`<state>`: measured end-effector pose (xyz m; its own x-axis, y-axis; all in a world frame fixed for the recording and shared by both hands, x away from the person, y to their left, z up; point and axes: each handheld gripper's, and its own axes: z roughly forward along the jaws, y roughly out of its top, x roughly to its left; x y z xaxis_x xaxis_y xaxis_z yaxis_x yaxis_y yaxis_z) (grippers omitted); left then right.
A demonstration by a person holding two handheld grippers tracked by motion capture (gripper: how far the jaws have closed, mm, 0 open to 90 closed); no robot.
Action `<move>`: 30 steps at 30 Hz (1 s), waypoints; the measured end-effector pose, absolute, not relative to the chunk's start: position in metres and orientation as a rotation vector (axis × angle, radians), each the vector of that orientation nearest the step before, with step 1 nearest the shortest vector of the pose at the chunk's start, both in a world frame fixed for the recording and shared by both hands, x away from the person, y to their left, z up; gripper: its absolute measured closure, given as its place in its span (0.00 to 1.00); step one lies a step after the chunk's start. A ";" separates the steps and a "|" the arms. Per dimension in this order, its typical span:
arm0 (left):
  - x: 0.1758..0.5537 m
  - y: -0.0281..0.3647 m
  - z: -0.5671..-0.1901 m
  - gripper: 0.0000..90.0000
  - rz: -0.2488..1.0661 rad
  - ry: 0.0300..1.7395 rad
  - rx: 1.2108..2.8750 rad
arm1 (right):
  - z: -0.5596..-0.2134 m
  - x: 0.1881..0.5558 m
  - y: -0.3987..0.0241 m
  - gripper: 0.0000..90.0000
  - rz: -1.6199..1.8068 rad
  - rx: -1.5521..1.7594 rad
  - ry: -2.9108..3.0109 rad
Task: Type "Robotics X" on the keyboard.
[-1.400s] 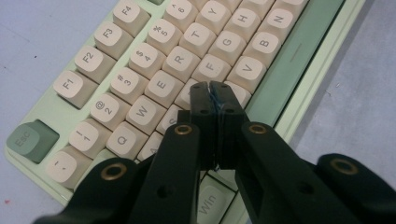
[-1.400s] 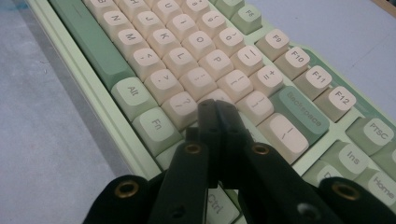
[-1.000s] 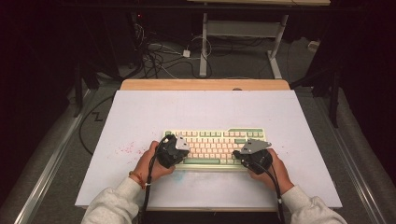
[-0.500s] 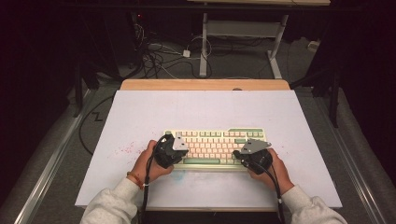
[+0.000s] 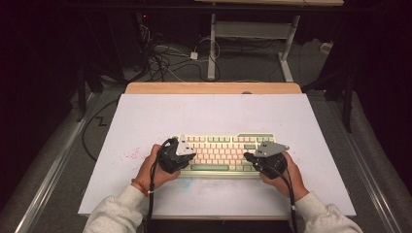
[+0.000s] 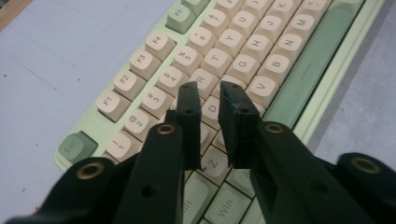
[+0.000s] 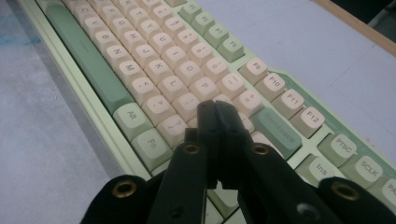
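Green-edged keyboard (image 5: 223,154): left gripper (image 6: 208,91) jaws just parting, empty; right gripper (image 7: 215,109) jaws closed.

Free room: white table sheet (image 5: 214,114) is bare across the whole upper half of the high view, plus wide strips left and right of the keyboard (image 5: 223,154) and a narrow strip below it near the front edge. Only obstacle on the surface is the keyboard itself, low and flat, centre-lower frame. Left gripper (image 5: 180,156) sits over its left end, right gripper (image 5: 250,158) over its right end; key rows between them are open. Off-table: cables (image 5: 167,63) and desk legs (image 5: 212,46) at upper frame, metal rails (image 5: 53,170) along both sides.
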<state>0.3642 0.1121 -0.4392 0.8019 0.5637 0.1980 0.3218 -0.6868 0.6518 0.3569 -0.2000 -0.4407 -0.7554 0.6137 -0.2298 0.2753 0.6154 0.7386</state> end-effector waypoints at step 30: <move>0.357 0.110 -0.440 0.19 0.666 0.680 2.255 | -0.431 0.361 -0.201 0.27 1.036 0.807 2.212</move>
